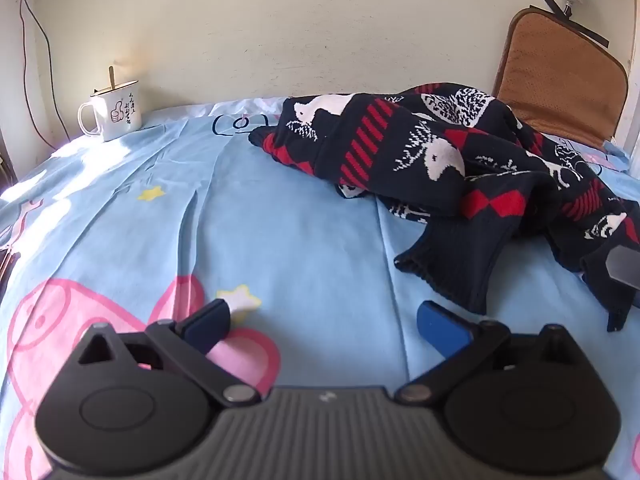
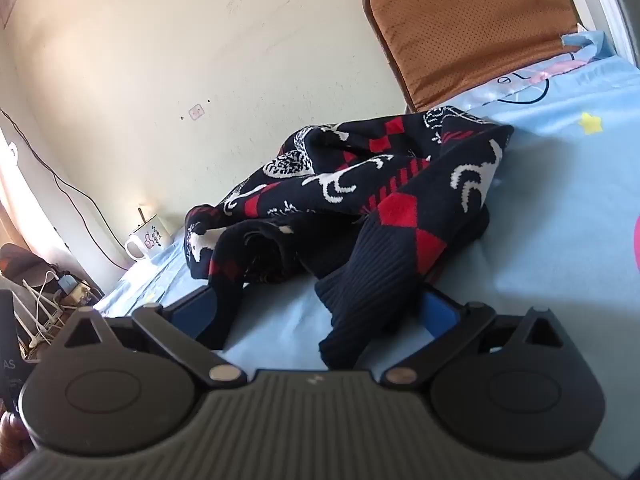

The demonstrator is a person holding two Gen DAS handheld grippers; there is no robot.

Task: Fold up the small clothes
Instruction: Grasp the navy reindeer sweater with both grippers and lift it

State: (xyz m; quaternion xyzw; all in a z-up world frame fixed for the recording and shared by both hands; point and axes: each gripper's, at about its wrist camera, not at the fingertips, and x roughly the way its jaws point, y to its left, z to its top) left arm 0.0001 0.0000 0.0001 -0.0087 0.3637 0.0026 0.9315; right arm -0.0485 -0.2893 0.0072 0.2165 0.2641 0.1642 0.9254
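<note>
Light-blue cartoon bedsheet (image 1: 304,216) is my work surface, but starting with what matters: the crumpled navy knit sweater with red diamonds and white reindeer (image 1: 440,152) is heaped toward the far right side of the bed, near the wall. One ribbed cuff (image 2: 360,304) flops toward me and lies right between the jaws of my right gripper (image 2: 316,312), which are spread wide and not pinched on anything yet. My left gripper (image 1: 324,324) hovers over bare sheet just beside the heap, jaws also wide apart, holding nothing.

My read: I'm at the very start, first grab. I'd close the right on that cuff, catching the rib only and not the sheet under it, then send the left to the other sleeve or hem and pull the thing flat before folding. Thick knit will probably bunch, so go slow.

Further out: brown perforated cushion (image 1: 560,76) against the wall, white enamel mug (image 1: 114,114) in the far left corner, well clear.
</note>
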